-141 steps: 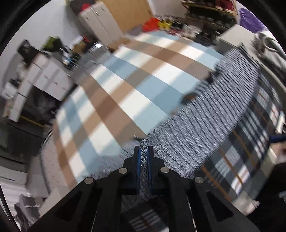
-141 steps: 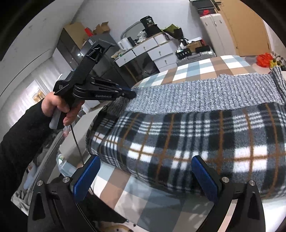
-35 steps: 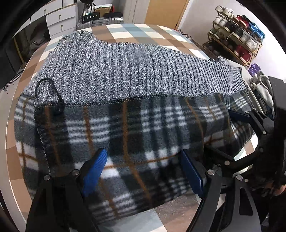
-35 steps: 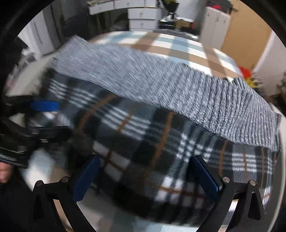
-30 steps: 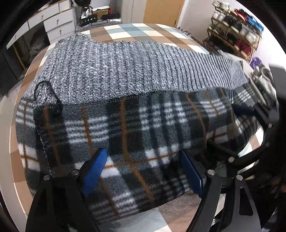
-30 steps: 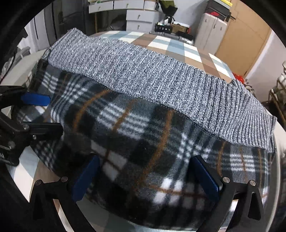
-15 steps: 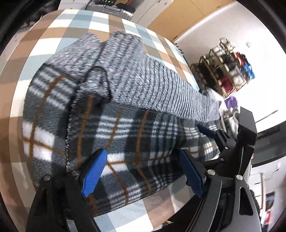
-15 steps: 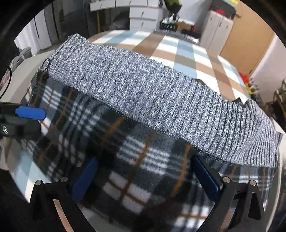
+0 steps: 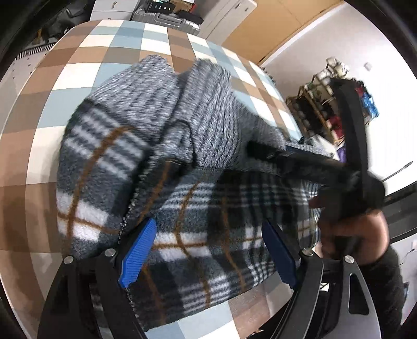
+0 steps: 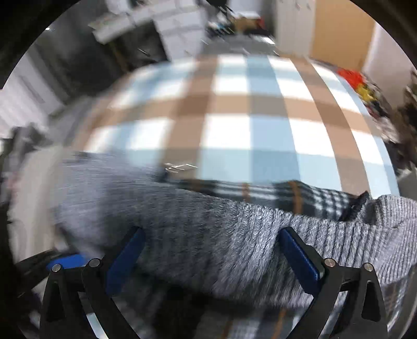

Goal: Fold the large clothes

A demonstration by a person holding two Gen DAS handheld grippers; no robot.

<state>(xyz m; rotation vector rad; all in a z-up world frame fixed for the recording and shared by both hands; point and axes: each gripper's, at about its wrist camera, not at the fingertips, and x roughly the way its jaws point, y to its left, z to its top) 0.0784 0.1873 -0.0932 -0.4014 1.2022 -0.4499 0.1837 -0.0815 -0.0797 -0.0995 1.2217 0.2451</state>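
The large garment lies folded on the checked tablecloth (image 9: 78, 65): a plaid fleece part (image 9: 208, 208) toward me and a grey ribbed knit part (image 9: 208, 104) behind it. My left gripper (image 9: 208, 253) hangs open over the plaid near edge, blue pads wide apart and holding nothing. A hand (image 9: 351, 229) holds my right gripper (image 9: 263, 152) out over the knit from the right. In the blurred right wrist view, the right gripper (image 10: 212, 260) is open just above the grey knit (image 10: 208, 229). A strip of plaid (image 10: 260, 190) shows beyond it.
The checked table (image 10: 234, 104) stretches far beyond the garment. A shoe rack (image 9: 325, 109) stands to the right, a suitcase (image 9: 166, 19) behind the table's far edge. White drawers (image 10: 177, 31) and a wooden door (image 10: 338, 31) line the back wall.
My right gripper has swung from the plaid near edge to over the grey knit, facing the bare table. My left gripper has rolled toward the garment's left end. Both stay open.
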